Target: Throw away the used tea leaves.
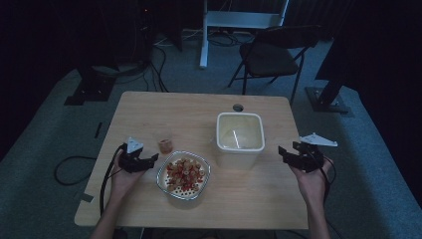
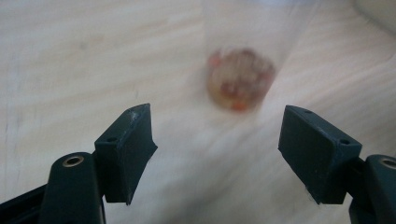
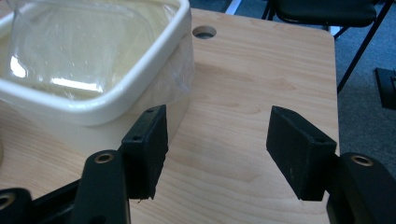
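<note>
Left claw (image 2: 217,135) gapes toward small cup (image 2: 239,78); right claw (image 3: 217,147) spread beside bin (image 3: 140,93).

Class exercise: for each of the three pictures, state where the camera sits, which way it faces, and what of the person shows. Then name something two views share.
High view: above the person's side, facing forward and down on the table; both forearms, left gripper, right gripper.
Left gripper view: rides the left gripper, facing a blurred small cup; open jaws.
Right gripper view: rides the right gripper, facing the white tub; open jaws.
Shared: the tub in high and right gripper views.
</note>
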`<state>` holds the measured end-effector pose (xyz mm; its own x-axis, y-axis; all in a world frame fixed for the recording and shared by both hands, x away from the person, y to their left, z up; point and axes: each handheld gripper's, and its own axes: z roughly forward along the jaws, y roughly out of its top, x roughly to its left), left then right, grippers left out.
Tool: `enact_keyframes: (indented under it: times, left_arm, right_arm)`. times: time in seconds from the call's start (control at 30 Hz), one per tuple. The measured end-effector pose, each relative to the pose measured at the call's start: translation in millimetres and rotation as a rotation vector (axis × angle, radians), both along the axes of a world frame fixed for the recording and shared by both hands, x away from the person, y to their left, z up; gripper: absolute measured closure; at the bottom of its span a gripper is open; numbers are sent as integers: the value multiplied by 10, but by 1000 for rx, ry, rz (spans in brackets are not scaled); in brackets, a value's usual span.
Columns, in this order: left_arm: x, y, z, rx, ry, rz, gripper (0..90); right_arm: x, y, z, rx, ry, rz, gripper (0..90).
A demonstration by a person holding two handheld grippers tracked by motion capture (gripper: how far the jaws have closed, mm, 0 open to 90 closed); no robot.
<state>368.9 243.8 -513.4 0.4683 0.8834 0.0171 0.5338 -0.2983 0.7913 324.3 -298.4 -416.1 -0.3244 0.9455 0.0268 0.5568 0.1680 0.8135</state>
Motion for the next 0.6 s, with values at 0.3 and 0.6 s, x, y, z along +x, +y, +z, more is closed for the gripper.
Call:
enact_keyframes:
  times: [0.3, 0.6]
  left_arm:
    - [297, -182, -58, -57, -57, -69, 266]
    - [445, -252, -51, -99, -101, -42, 306]
  right_arm:
    - [-17, 10, -92, 3, 18, 6, 375]
    - [-223, 296, -247, -33, 29, 119, 376]
